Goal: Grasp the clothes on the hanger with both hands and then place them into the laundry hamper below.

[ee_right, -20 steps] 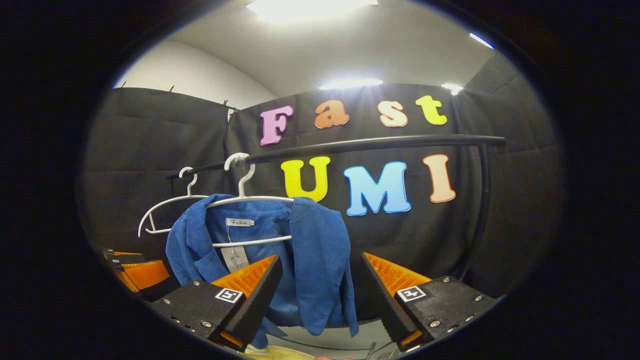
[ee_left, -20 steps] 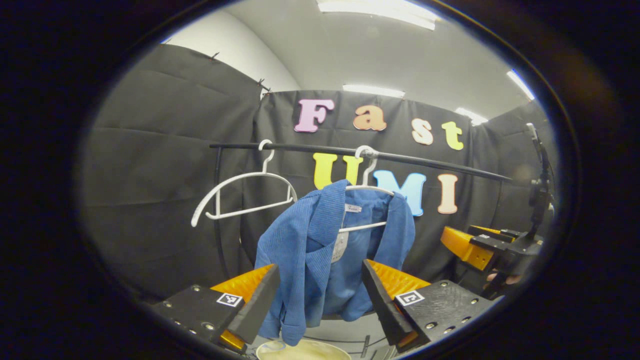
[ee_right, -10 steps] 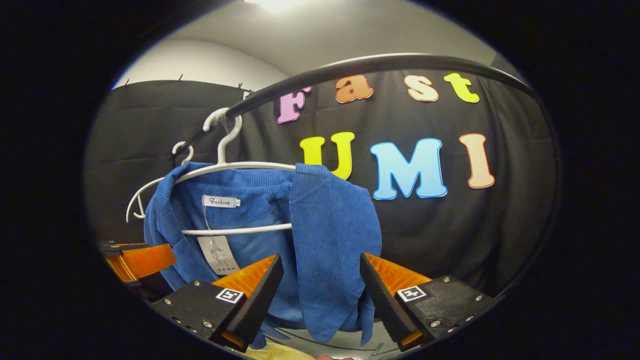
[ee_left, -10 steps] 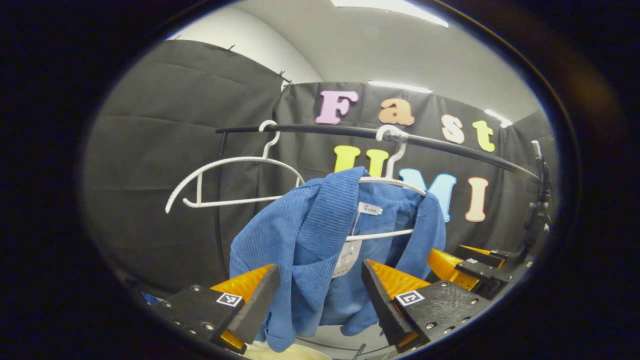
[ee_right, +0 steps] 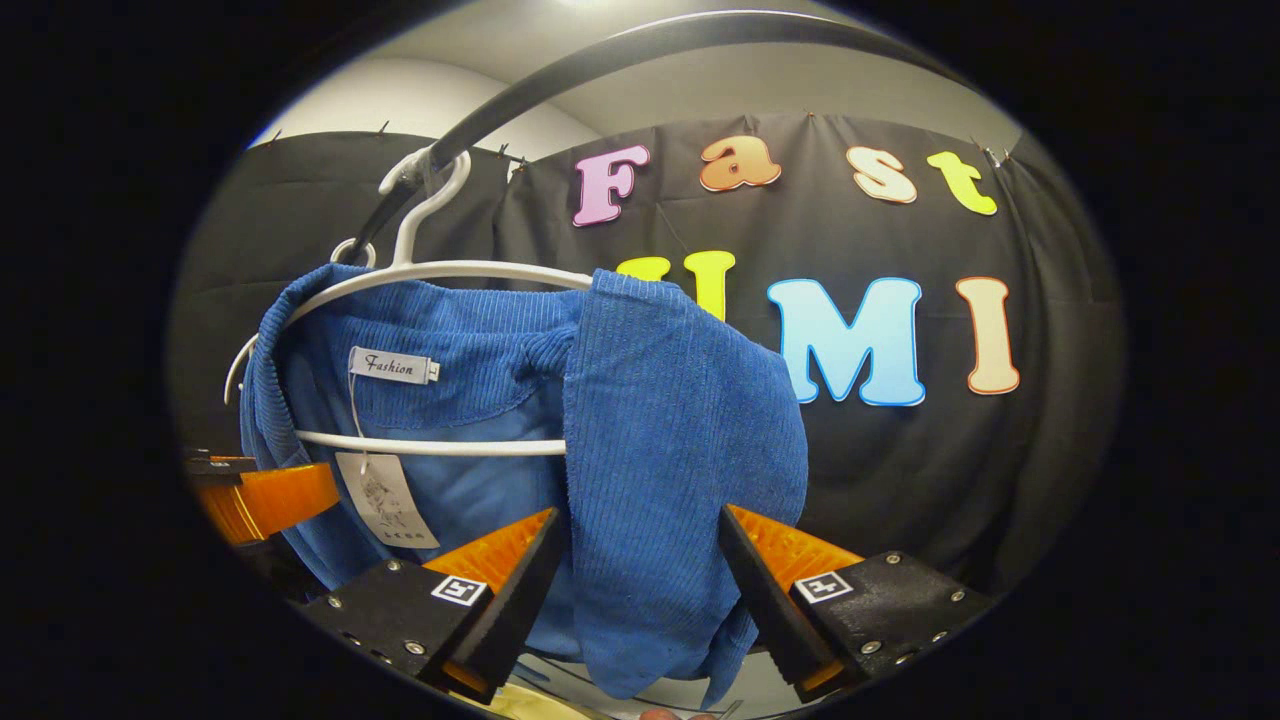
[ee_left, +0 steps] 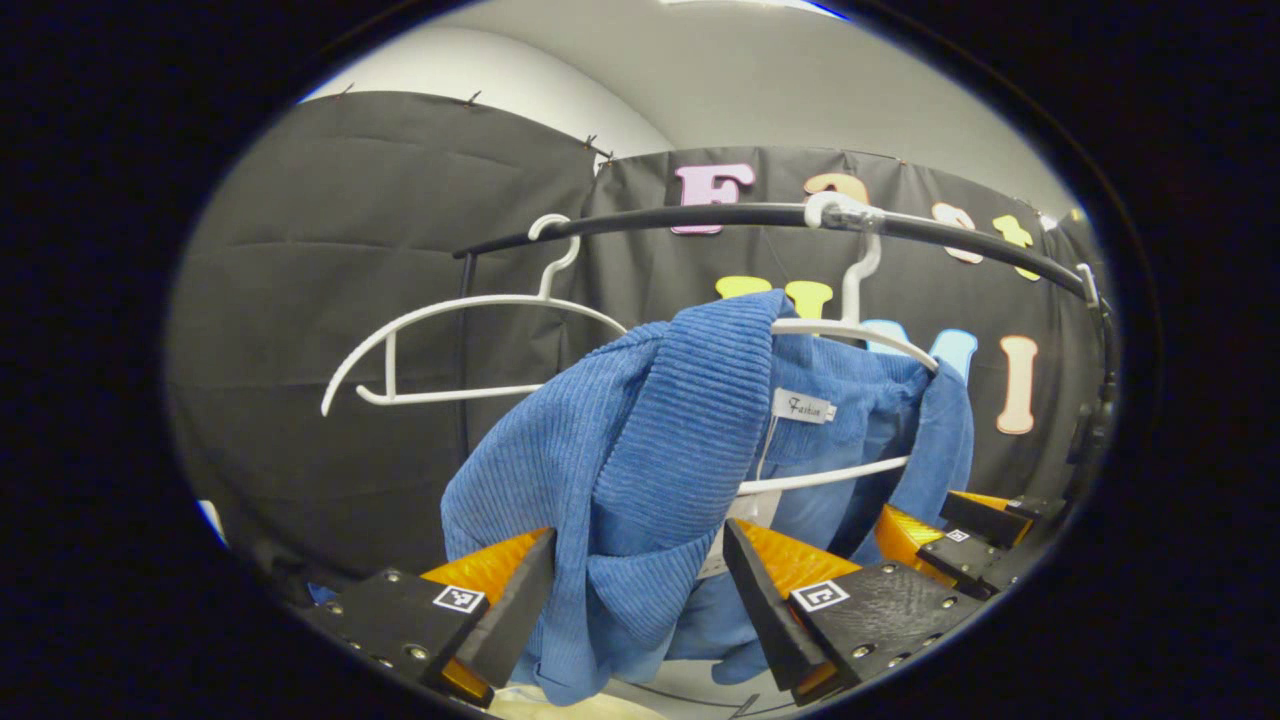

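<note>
A blue corduroy jacket [ee_left: 640,440] [ee_right: 660,440] hangs on a white hanger [ee_left: 860,335] [ee_right: 440,272] from a black rail [ee_left: 700,215] [ee_right: 600,60]. My left gripper [ee_left: 638,600] is open, and the jacket's left shoulder fabric hangs between its fingers. My right gripper [ee_right: 635,590] is open too, with the jacket's right shoulder fabric between its fingers. The right gripper [ee_left: 960,535] also appears at the lower right of the left gripper view, beside the jacket. The left gripper [ee_right: 265,500] appears at the left edge of the right gripper view.
An empty white hanger [ee_left: 460,340] hangs on the rail left of the jacket. A pale hamper rim [ee_left: 540,708] peeks below the jacket. The rail's black upright post [ee_left: 462,360] stands behind the empty hanger.
Both grippers have moved up and closer to the jacket, so its shoulders now hang between the open fingers. The rail and hangers loom larger.
</note>
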